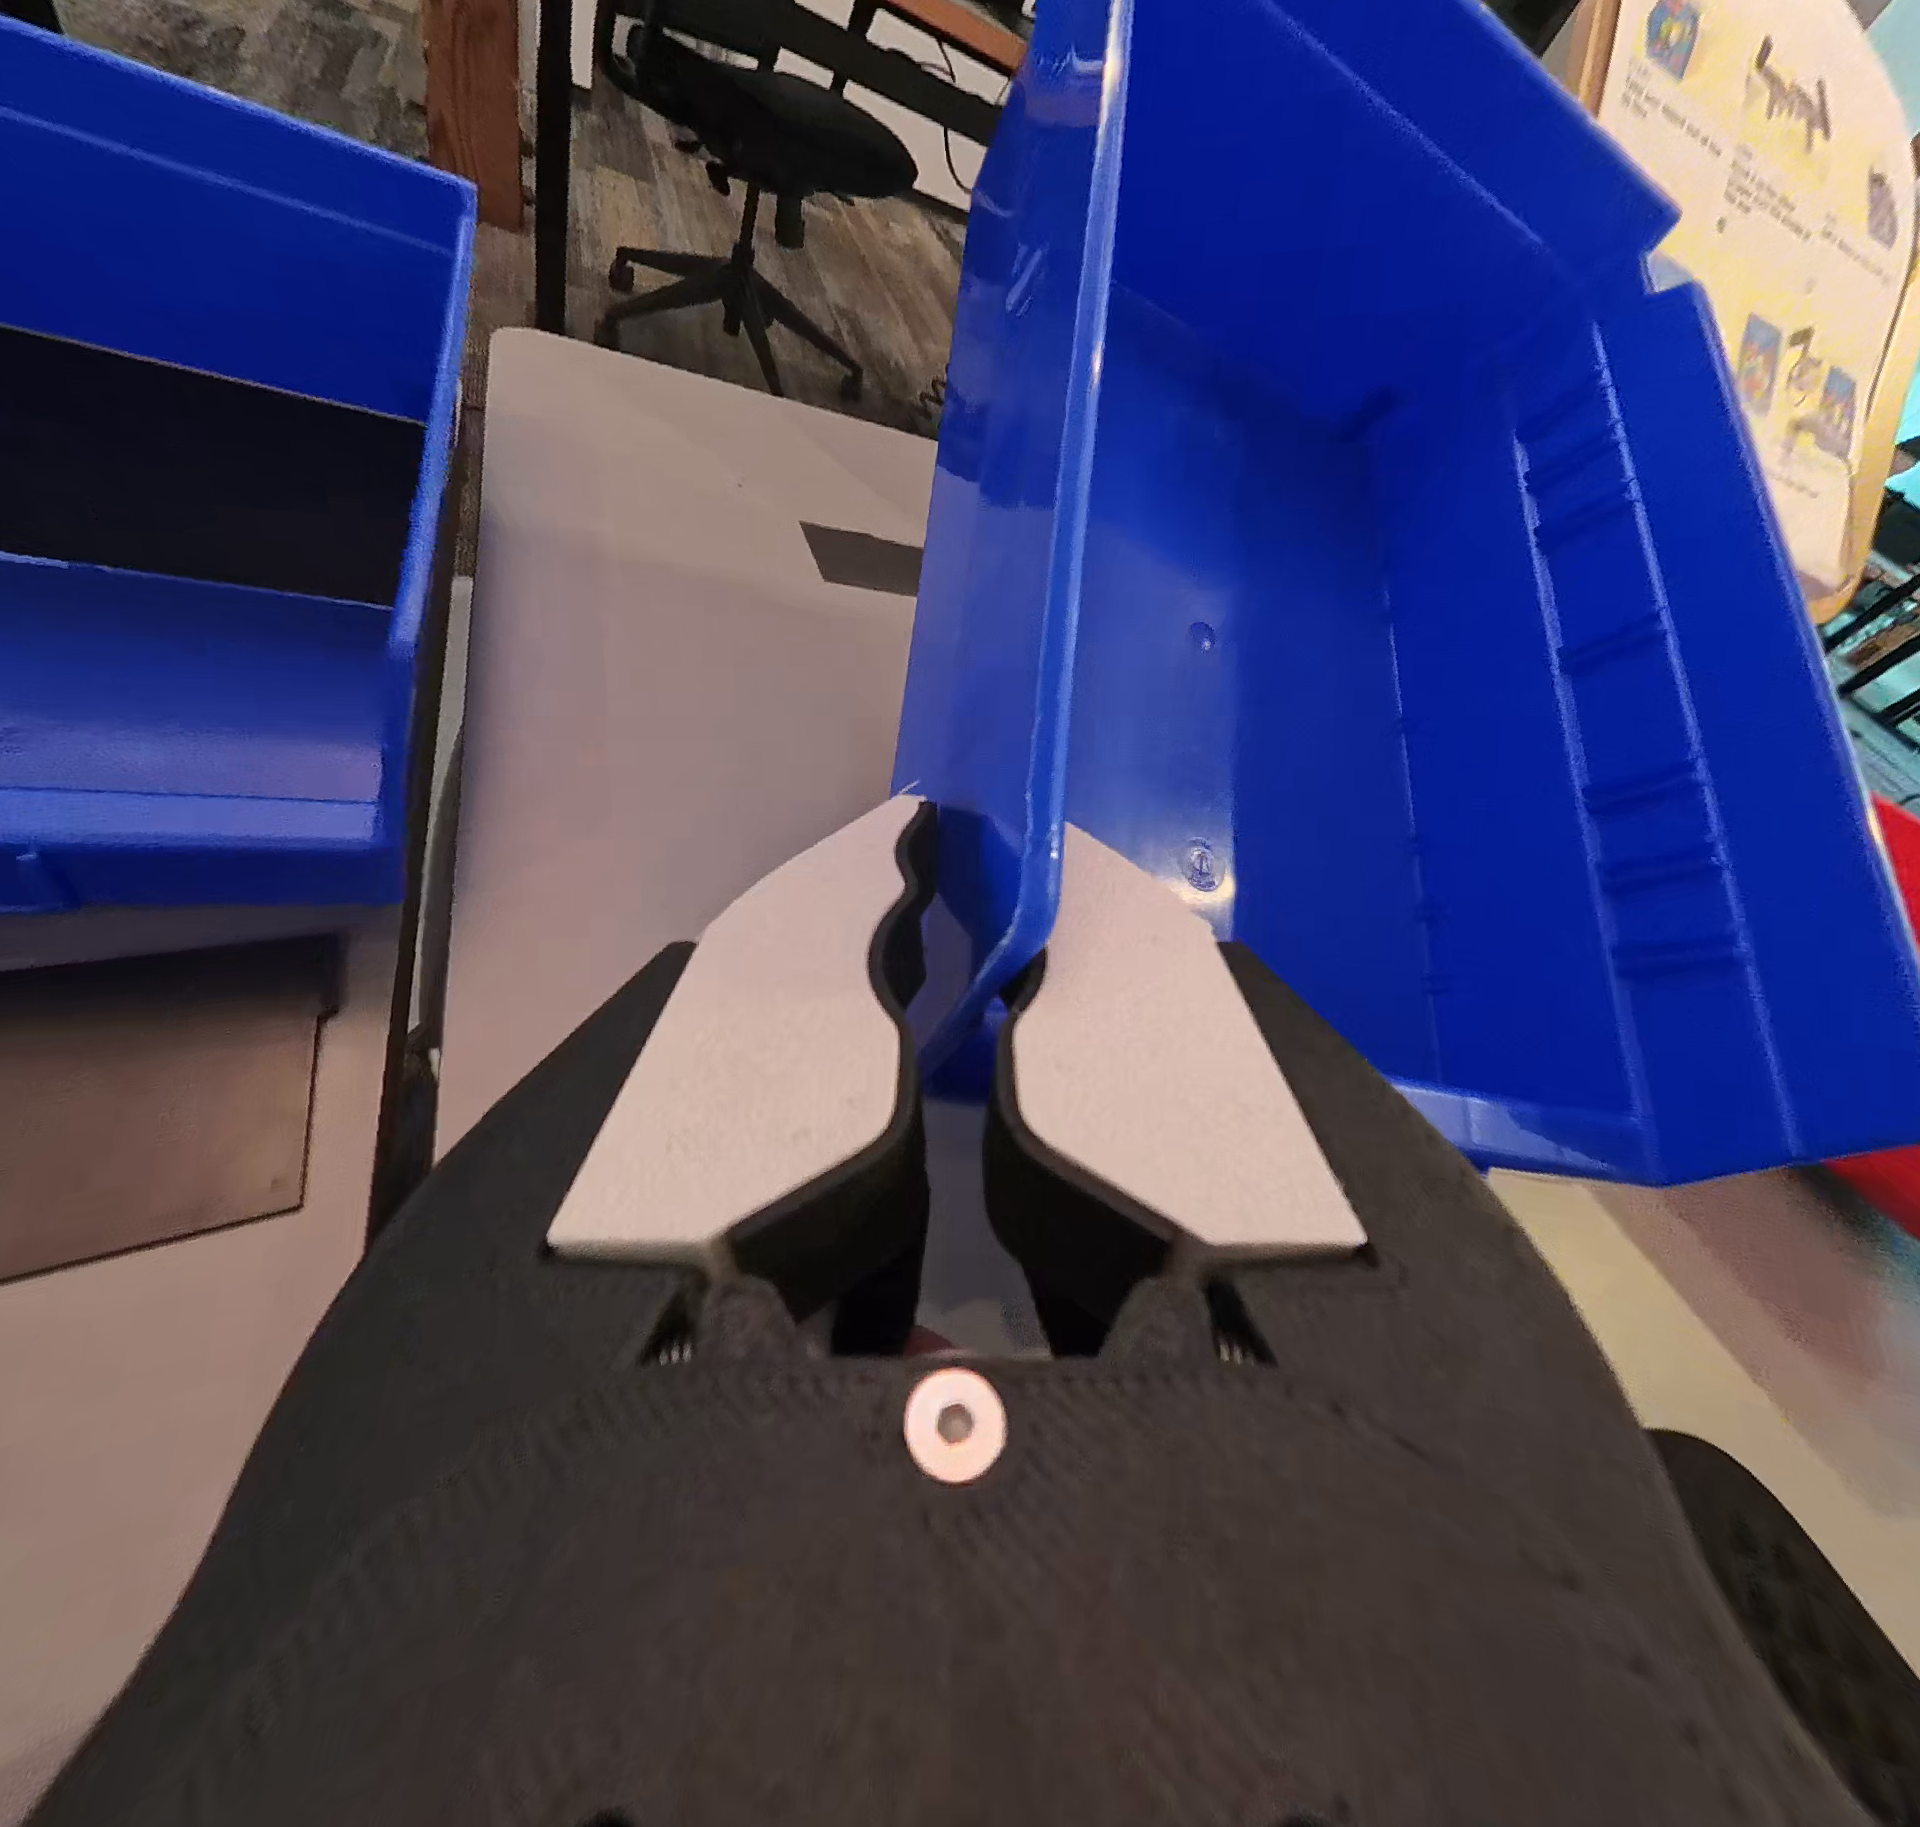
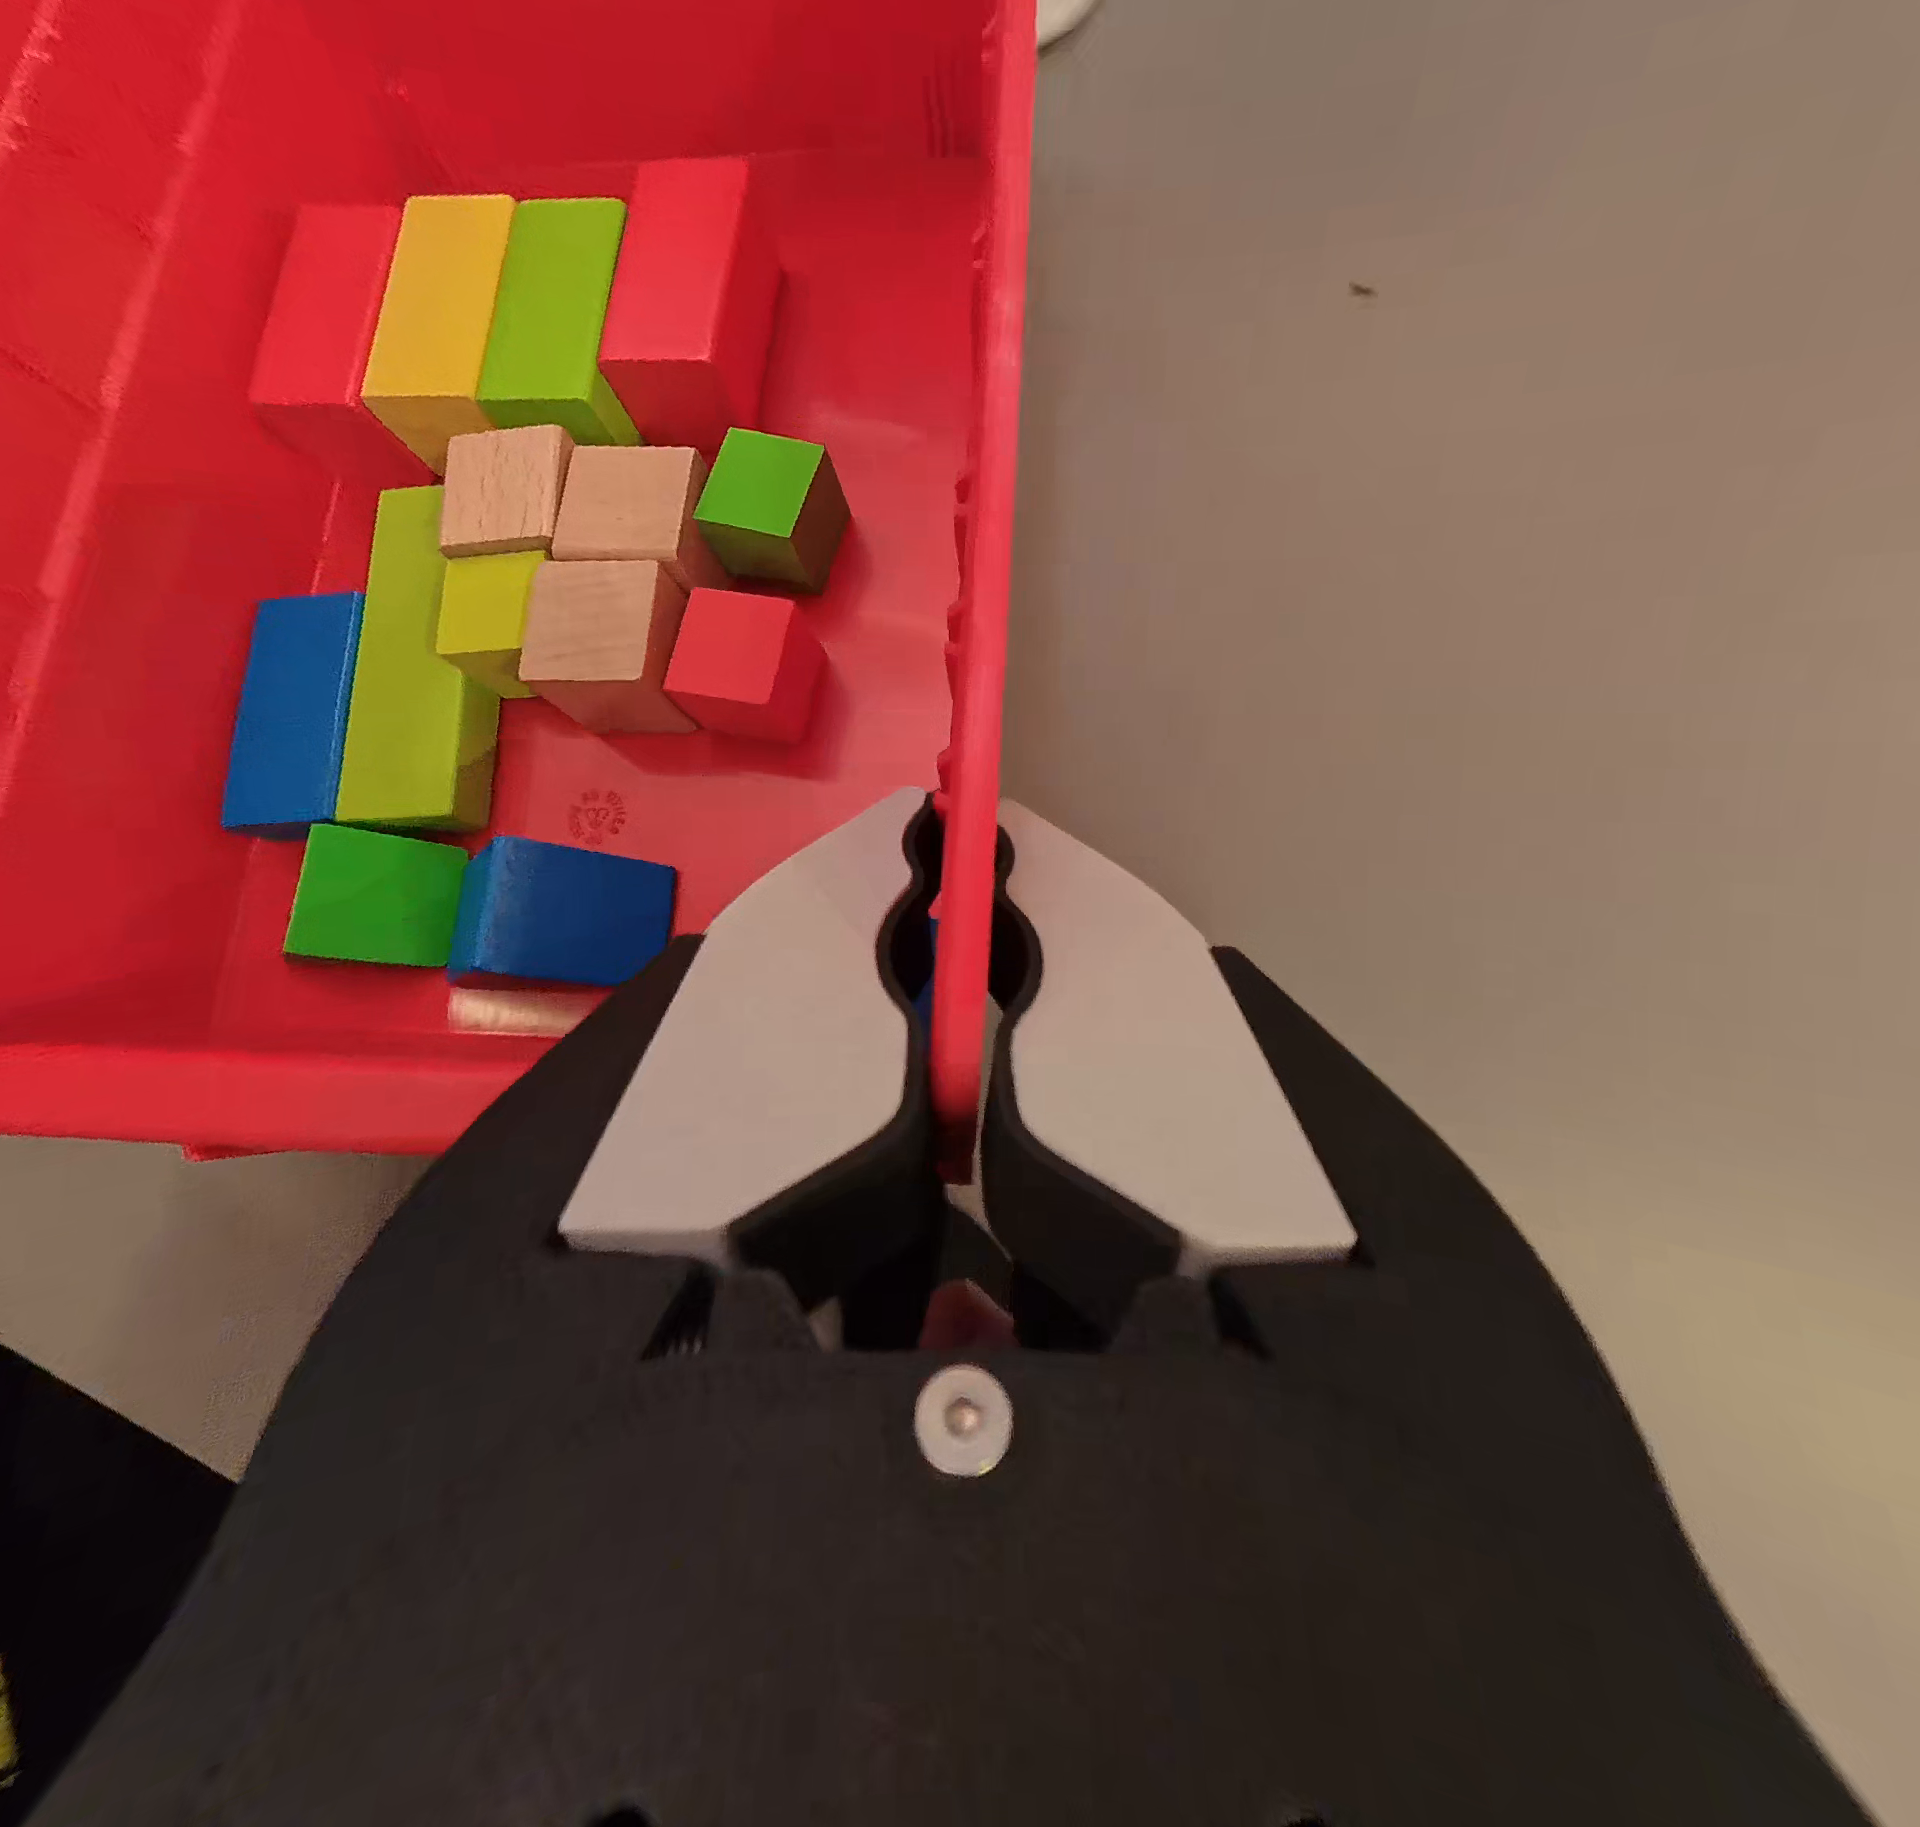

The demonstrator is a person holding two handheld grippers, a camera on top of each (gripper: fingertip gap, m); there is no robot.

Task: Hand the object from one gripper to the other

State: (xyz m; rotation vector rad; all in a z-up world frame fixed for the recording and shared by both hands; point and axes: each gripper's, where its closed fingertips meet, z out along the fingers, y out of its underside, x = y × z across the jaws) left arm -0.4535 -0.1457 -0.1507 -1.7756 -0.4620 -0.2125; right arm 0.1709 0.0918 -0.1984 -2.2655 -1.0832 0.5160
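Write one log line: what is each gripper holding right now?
left gripper: shut on blue bin rim | right gripper: shut on red bin wall | blocks: inside red bin

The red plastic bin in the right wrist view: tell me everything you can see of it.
The red plastic bin is an open-topped, smooth, glossy tray with ribbed inner walls and a moulded stamp on its floor. It appears tilted and blurred at the edges. Inside lie painted and bare wooden blocks: red, yellow, green, blue and natural, long bars and cubes, clustered together. The right claw is closed on its thin side wall, one finger inside the bin, the other outside. A pale surface lies beyond.
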